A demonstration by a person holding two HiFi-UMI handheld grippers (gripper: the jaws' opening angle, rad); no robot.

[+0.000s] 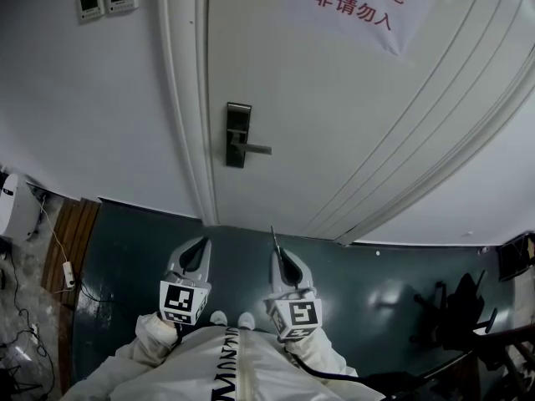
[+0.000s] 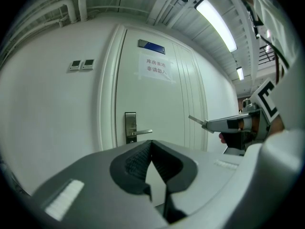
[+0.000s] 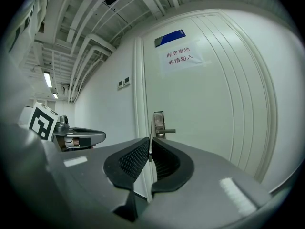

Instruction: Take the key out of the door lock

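Both arms tucked close to the body, white sleeves (image 1: 150, 341) bent at the elbow. The hands push the two grippers forward side by side, near level, tips toward the door. Marker cubes sit at the back of each gripper, facing the head camera. Print runs down the front of the white suit, starts "MUN", rest unclear.

Left gripper (image 1: 203, 242): jaws pressed together at the tips, nothing between them. Right gripper (image 1: 277, 257): jaws pinch the key (image 1: 273, 239), and its thin metal blade sticks out past the tips, tilted up. In the right gripper view the key (image 3: 150, 140) stands as a thin edge between the pads. The left gripper view shows it (image 2: 196, 121) jutting from the right gripper off to that side.

Dark green floor (image 1: 167, 241) lies under the grippers.

Farther ahead is a white door (image 1: 334, 124), shut. The door lock (image 1: 238, 136), a dark plate with a lever handle, is straight ahead between the two grippers, well apart from the key.

Paper sign (image 1: 364, 7) above the lock, right of the right gripper's line, red characters: "库房重地 / 非请勿入". Blue plate (image 3: 170, 38) above the sign, text too small to read. Two wall panels (image 1: 104, 0) up left of the left gripper.
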